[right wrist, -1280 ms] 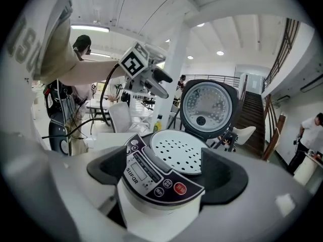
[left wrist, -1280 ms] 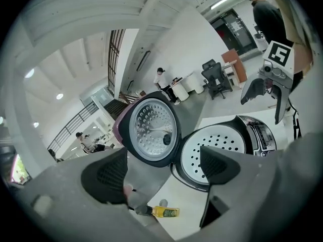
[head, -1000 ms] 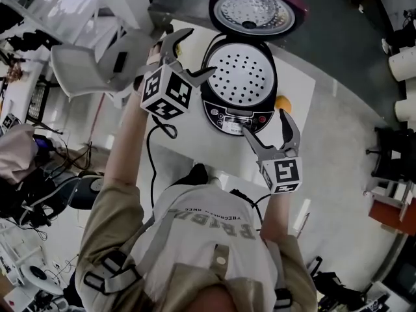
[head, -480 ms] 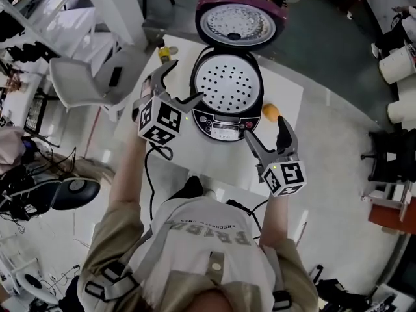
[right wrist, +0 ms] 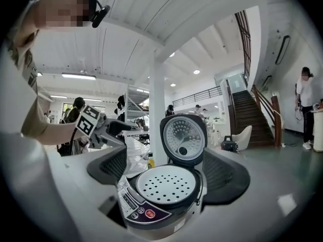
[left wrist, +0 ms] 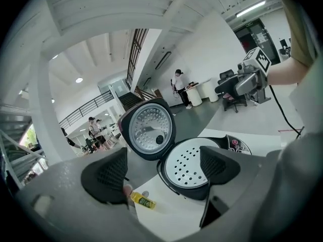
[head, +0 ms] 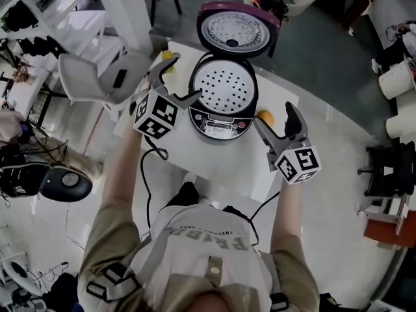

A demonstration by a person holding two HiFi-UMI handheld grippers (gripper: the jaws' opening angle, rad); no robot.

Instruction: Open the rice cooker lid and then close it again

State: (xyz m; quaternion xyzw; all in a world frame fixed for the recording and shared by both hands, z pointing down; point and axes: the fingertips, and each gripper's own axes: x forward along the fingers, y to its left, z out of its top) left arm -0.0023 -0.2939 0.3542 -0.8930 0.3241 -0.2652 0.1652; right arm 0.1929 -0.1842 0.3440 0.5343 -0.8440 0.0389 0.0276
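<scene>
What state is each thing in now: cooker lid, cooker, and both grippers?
rice cooker lid: fully open, tipped back behind the body.
rice cooker: upright on the table, with the perforated tray seated in its mouth.
left gripper: open, empty, at the cooker's left, not touching it.
right gripper: open, empty, at the cooker's right, not touching it.

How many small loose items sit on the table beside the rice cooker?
2: a yellow bottle at the cooker's far left, an orange ball at its right. Others may be hidden.
</scene>
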